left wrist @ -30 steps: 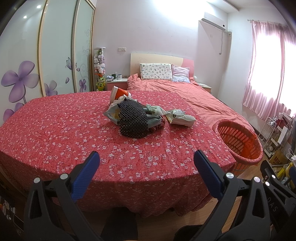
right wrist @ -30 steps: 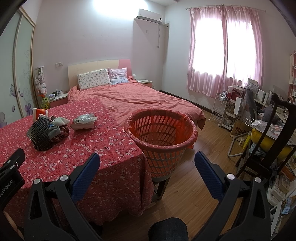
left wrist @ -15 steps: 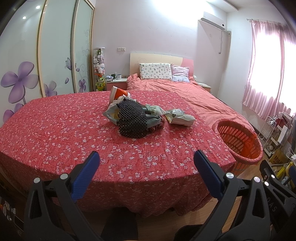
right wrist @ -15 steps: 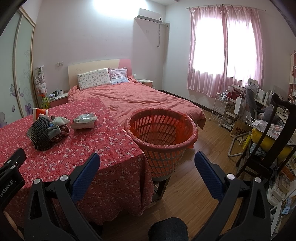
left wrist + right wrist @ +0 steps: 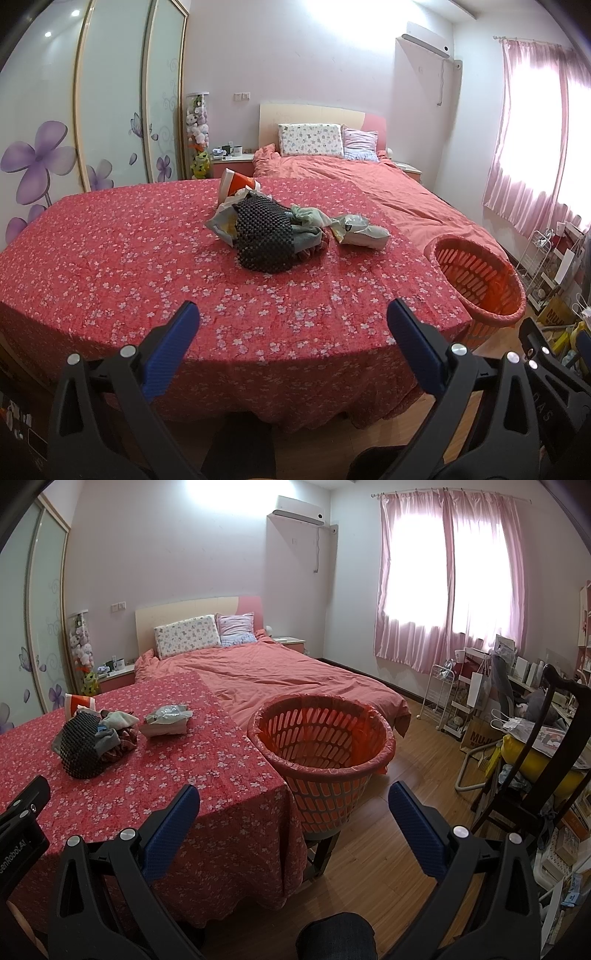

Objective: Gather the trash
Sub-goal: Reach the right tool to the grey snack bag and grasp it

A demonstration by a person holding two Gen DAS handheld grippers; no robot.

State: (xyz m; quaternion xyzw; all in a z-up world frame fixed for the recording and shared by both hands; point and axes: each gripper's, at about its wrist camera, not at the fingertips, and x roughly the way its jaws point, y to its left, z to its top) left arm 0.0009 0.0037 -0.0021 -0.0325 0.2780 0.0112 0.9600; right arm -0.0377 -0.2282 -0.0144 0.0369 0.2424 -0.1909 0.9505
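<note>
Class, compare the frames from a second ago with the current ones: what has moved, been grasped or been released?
Nothing has visibly changed. Both grippers, left and right, remain open and empty; the trash pile and orange basket sit as before.

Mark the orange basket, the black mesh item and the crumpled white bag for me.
orange basket (image 5: pixel 334 771): right wrist view, near outer wall below the rim.
black mesh item (image 5: pixel 264 236): left wrist view, middle of its bumpy top.
crumpled white bag (image 5: pixel 360 232): left wrist view, centre of the bag.
</note>
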